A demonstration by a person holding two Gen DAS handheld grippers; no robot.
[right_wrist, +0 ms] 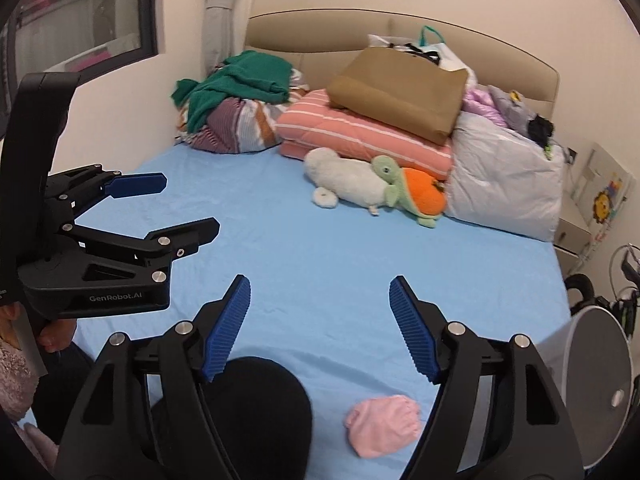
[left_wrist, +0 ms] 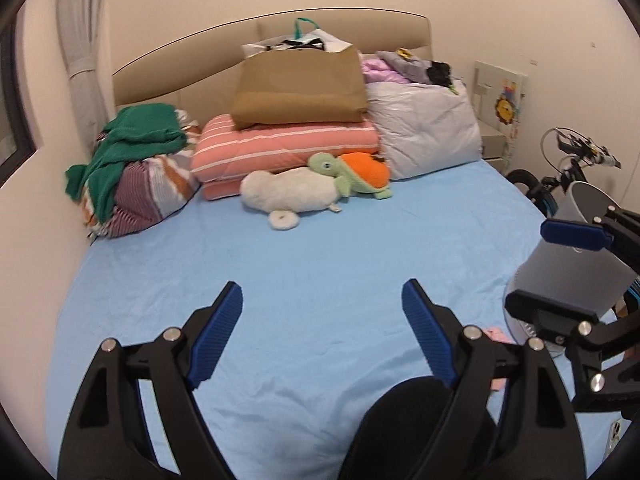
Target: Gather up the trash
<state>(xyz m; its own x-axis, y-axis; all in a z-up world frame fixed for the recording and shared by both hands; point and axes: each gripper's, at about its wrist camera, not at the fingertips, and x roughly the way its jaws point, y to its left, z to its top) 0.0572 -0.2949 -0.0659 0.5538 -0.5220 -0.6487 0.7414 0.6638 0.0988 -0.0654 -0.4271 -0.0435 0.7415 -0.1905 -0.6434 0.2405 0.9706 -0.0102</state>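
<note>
A crumpled pink wad (right_wrist: 382, 424) lies on the blue bed sheet (right_wrist: 320, 248) near the front edge, just below and between my right gripper's fingers; a sliver of it shows in the left wrist view (left_wrist: 496, 334). A black soft item (right_wrist: 256, 404) lies on the sheet left of it, also in the left wrist view (left_wrist: 408, 412). My right gripper (right_wrist: 320, 328) is open and empty above the sheet. My left gripper (left_wrist: 322, 332) is open and empty; it shows in the right wrist view (right_wrist: 188, 204) at the left.
Pillows, folded bedding, a brown bag (left_wrist: 300, 84) and plush toys (left_wrist: 312, 188) pile at the headboard. A green garment (left_wrist: 132, 140) lies on a striped bundle at the wall. A white round fan (right_wrist: 596, 384) and a bicycle (left_wrist: 568, 168) stand right of the bed.
</note>
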